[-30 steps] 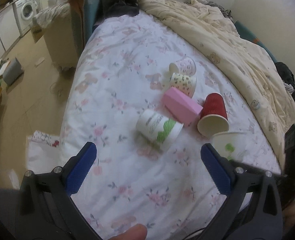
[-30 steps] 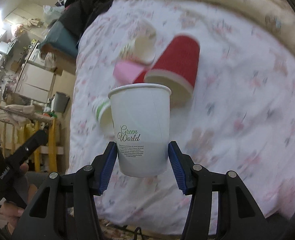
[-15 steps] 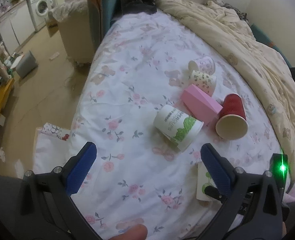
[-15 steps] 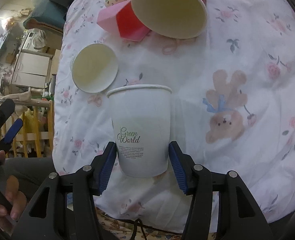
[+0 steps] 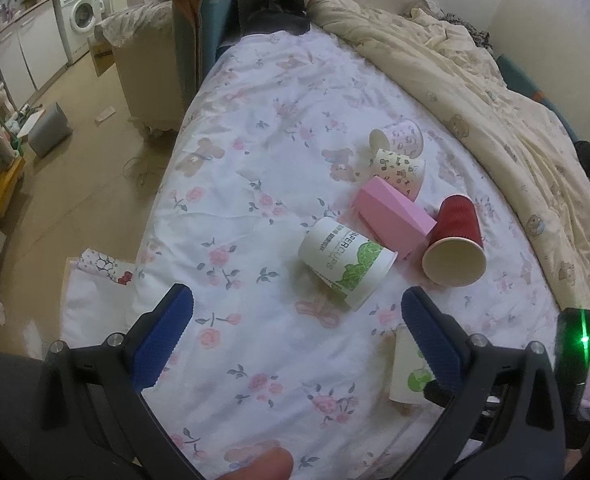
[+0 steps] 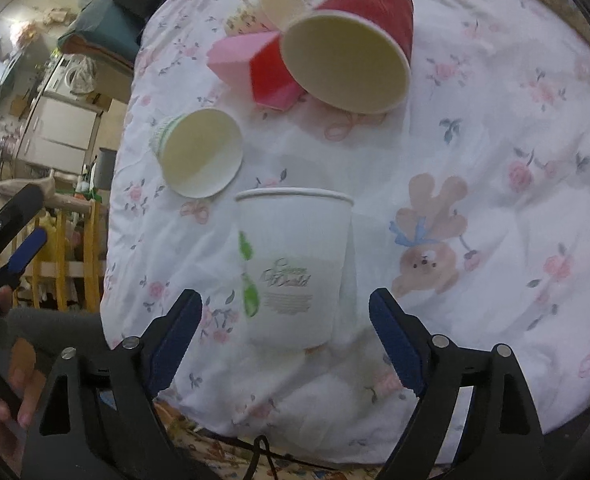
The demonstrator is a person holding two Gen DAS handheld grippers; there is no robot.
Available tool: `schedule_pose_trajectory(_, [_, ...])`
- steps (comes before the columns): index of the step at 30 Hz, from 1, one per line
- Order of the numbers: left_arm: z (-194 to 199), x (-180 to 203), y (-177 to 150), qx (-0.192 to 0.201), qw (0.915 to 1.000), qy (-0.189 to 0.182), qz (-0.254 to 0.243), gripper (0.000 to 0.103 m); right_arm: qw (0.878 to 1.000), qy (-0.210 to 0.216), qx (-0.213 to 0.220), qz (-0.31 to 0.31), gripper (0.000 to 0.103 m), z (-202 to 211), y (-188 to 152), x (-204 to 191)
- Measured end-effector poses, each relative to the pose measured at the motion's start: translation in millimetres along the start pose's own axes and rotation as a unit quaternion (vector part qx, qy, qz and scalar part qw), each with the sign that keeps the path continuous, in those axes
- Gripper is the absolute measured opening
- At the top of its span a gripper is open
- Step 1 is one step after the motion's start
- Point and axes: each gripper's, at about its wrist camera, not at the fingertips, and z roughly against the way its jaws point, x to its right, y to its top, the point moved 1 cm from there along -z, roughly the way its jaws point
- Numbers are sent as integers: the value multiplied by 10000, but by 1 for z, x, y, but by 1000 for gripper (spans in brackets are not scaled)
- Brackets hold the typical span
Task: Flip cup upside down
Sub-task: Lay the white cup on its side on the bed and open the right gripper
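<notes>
Looks like you're at the let-go step: your right gripper (image 6: 285, 342) fingers are spread apart, white cup (image 6: 293, 264) sitting rim-down on the bed between them, so just back straight out without bumping it.

White paper cup (image 6: 293, 268) on bedsheet (image 6: 475, 152)

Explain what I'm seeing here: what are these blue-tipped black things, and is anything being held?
They are two hand-held claws, each with a fisheye camera looking along its fingers. The left claw is open and empty over the bed. The right claw is open too, with a white cup between its fingers, untouched by either one. On the bed lie a green-print cup, a red cup, a pink box and two patterned cups, all on their sides.
</notes>
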Motion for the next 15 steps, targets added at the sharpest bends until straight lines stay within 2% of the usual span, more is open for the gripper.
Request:
schedule_pose_trajectory(6, [3,5,-2,8,9999,-110,-84,103,9966,-394,615,368,88,49,8,-6])
schedule_pose_trajectory(9, [0,6,-5,-82,9998,-171,-25,103,9909,-565,1075,573,88,68,9,-3])
schedule_pose_trajectory(12, [-1,10,-8,-85,9998,-148,-117,103,9832,-716,1587,541,88,79,3,7])
schedule_pose_trajectory(15, [-3,19,-13,-84,9993,-129,-330,103,9797,-764,1805,425,88,84,3,11])
